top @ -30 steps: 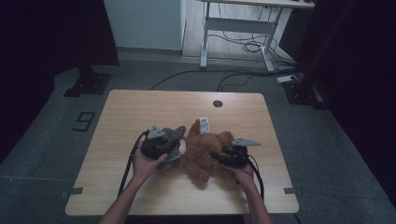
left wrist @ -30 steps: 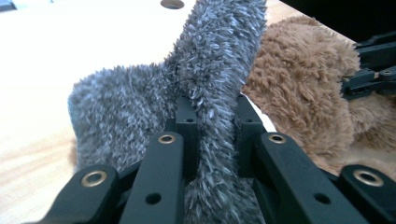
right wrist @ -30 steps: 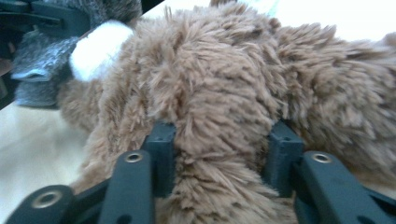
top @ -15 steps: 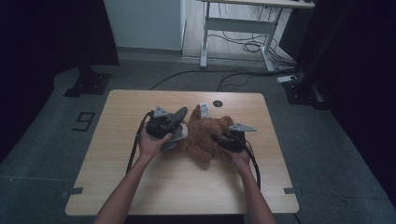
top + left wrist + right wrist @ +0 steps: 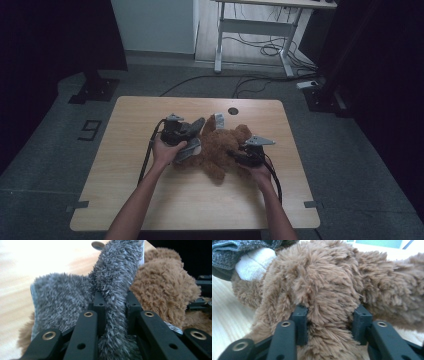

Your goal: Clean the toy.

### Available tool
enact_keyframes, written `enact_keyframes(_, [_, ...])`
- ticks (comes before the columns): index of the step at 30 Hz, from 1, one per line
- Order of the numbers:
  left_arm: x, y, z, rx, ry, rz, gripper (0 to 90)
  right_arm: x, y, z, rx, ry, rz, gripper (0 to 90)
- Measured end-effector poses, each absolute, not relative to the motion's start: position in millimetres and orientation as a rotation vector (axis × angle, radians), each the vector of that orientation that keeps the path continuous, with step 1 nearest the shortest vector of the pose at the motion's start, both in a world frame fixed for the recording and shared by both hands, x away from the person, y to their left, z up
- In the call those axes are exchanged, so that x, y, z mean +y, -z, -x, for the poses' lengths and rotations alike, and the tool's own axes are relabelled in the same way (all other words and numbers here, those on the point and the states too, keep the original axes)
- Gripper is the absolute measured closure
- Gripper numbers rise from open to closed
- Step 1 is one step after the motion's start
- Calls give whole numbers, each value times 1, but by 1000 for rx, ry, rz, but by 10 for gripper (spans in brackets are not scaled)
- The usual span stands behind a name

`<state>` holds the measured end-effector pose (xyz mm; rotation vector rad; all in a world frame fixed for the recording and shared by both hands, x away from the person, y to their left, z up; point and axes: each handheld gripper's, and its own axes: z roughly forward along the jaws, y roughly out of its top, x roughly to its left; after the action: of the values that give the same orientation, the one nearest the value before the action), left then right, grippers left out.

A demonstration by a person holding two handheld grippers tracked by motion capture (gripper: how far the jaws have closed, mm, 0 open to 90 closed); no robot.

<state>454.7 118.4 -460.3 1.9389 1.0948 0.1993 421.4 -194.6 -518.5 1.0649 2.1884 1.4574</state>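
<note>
While the left tool (image 5: pixel 113 305) stays clenched on a fold of the grey fuzzy cloth (image 5: pixel 75 297) and the right tool (image 5: pixel 329 315), its jaws just reopened a little, grips the brown plush bear (image 5: pixel 220 147) lying mid-counter (image 5: pixel 125 190), dressing seems underway; next, draw the cloth farther over the bear.

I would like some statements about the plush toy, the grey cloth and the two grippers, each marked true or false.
1. The left gripper pinches a fold of the grey fleece cloth. True.
2. The right gripper hangs free above the table. False: its jaws grip the brown plush toy.
3. The toy lies on the wooden table. True.
4. The cloth is red. False: it is grey.
</note>
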Motion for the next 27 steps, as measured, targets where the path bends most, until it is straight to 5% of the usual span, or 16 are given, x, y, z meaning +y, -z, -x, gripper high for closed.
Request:
enact_keyframes(15, [115, 474, -399, 1026, -315, -1914, 767, -199, 517, -392, 2198, -1497, -1139, 345])
enact_keyframes(21, [114, 477, -384, 1010, -331, -1906, 766, -199, 525, -389, 2223, -1508, -1136, 530])
enact_keyframes(27, [109, 469, -373, 995, -337, -1927, 760, -199, 535, -375, 2188, -1480, -1091, 613])
